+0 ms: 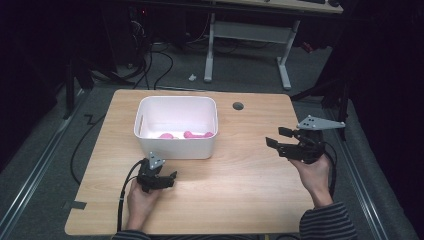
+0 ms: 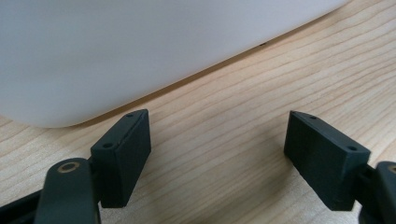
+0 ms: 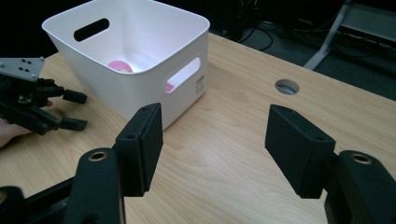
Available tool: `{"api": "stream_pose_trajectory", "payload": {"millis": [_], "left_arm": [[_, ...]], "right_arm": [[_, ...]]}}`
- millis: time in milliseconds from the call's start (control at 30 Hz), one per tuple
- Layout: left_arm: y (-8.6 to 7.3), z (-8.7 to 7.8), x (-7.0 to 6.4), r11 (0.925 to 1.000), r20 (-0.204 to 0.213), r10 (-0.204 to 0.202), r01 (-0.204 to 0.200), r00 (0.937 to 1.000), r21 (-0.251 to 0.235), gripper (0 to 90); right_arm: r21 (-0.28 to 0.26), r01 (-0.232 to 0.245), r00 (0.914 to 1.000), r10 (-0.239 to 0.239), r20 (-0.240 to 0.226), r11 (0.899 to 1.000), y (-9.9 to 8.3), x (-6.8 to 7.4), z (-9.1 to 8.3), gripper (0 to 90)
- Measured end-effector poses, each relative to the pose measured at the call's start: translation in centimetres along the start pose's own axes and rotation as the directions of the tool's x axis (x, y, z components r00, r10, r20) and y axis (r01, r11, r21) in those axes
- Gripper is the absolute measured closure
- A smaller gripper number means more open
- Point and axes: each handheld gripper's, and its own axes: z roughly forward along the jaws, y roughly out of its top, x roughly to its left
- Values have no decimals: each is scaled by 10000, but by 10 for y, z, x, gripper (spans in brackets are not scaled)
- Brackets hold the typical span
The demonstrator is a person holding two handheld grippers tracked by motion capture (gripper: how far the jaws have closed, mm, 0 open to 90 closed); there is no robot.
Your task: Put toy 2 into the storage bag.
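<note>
A white plastic bin [image 1: 176,127] with handle slots stands on the wooden table [image 1: 240,185], and pink objects [image 1: 187,135] lie in its bottom. My left gripper [image 1: 169,179] rests low just in front of the bin's near wall [image 2: 116,51], open and holding nothing. My right gripper [image 1: 276,137] hovers at the table's right side, open and empty, pointed toward the bin [image 3: 135,60]. In the right gripper view a pink piece [image 3: 119,66] shows inside the bin, and the left gripper [image 3: 77,110] sits to the bin's left.
A round cable hole [image 1: 238,105] sits in the table behind the bin's right corner. Beyond the table are a white desk frame [image 1: 247,47] and cables on the grey floor. Bare wood lies between the two grippers.
</note>
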Motion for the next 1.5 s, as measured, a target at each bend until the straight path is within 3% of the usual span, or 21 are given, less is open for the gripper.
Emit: {"api": "stream_pose_trajectory", "payload": {"millis": [233,400,467,567,667,1000,1233,1500], "left_arm": [[0,0,0,10000,-19,-17,17,10000,9,234],[-1,-1,-1,10000,5,9,-9,10000,14,230],[0,0,1,10000,-77,-94,94,9999,4,239],[0,0,0,10000,2,44,-44,10000,42,226],[0,0,0,10000,-1,-1,1,10000,8,228],[1,1,0,10000,-26,-15,15,10000,10,229],[0,0,-1,10000,-10,4,-4,10000,9,228],[0,0,-1,10000,-7,4,-4,10000,8,228]], "right_arm": [[-32,-259,9996,259,57,9997,-15,-4,-10,370],[-159,-201,9998,202,38,9997,-24,2,-10,379],[48,-65,9998,64,211,10000,-27,5,-6,383],[-15,-468,9989,468,34,9989,-33,3,-2,389],[104,-383,9992,382,140,9992,-35,5,1,390],[319,-648,9978,653,-149,9974,-45,0,18,387],[588,-1017,9947,1025,-108,9931,-69,0,41,382],[799,-1237,9922,1246,-66,9891,-80,-6,54,385]]}}
